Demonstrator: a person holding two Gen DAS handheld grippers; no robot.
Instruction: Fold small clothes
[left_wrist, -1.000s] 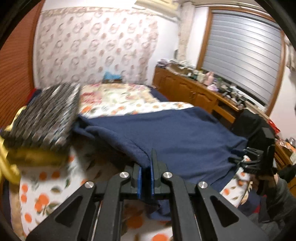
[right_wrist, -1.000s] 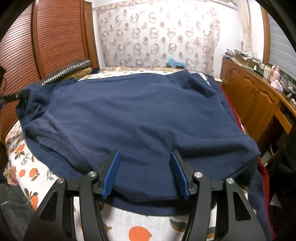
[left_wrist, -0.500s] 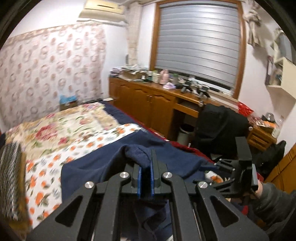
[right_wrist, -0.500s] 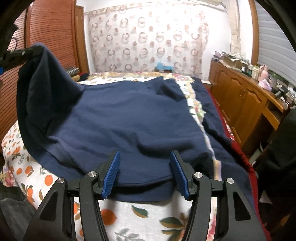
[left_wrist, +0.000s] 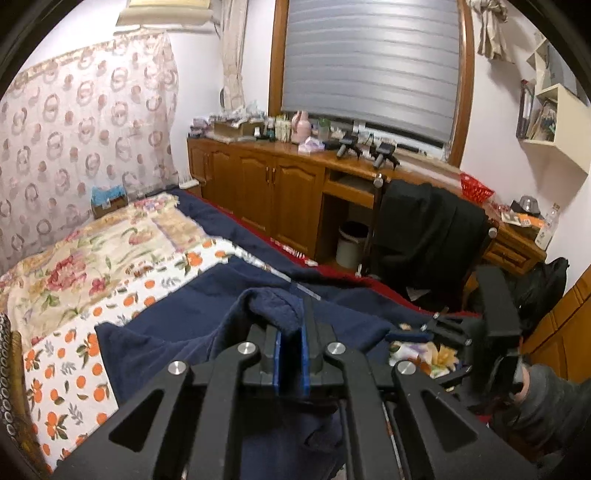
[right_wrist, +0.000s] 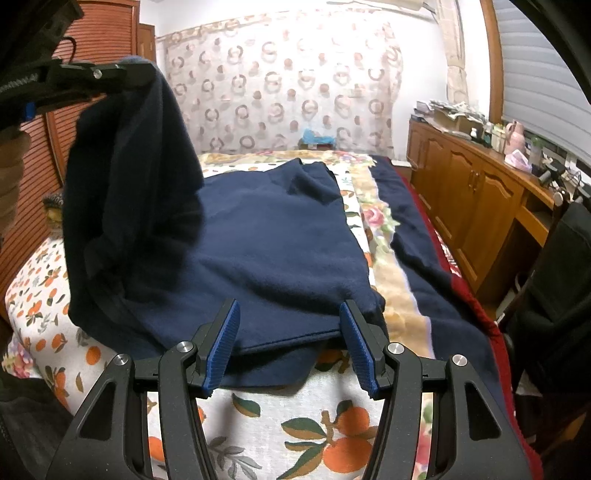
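In the left wrist view, the left gripper (left_wrist: 291, 354) had its jaws nearly together, and a fold of the navy garment (left_wrist: 273, 306) was pinched between the blue pads (left_wrist: 277, 360). The cloth bunched up just above the jaws and hung down below them. Beyond the jaws, the rest of the garment lay on the bed cover (left_wrist: 74, 373) with the orange print. To the right of the jaws, the right gripper (left_wrist: 410, 338) was seen over the near edge of the bed.

In the right wrist view, the right gripper (right_wrist: 291, 347) had its jaws at a medium width, and nothing was pressed between them. The hem of the navy garment (right_wrist: 266, 251) lay just beyond and between the two blue pads (right_wrist: 225, 343), flat on the bed cover (right_wrist: 295, 424). Up and to the left of the jaws, the left gripper (right_wrist: 136, 75) held one side of the garment lifted, so that this part hung like a curtain over the flat part.
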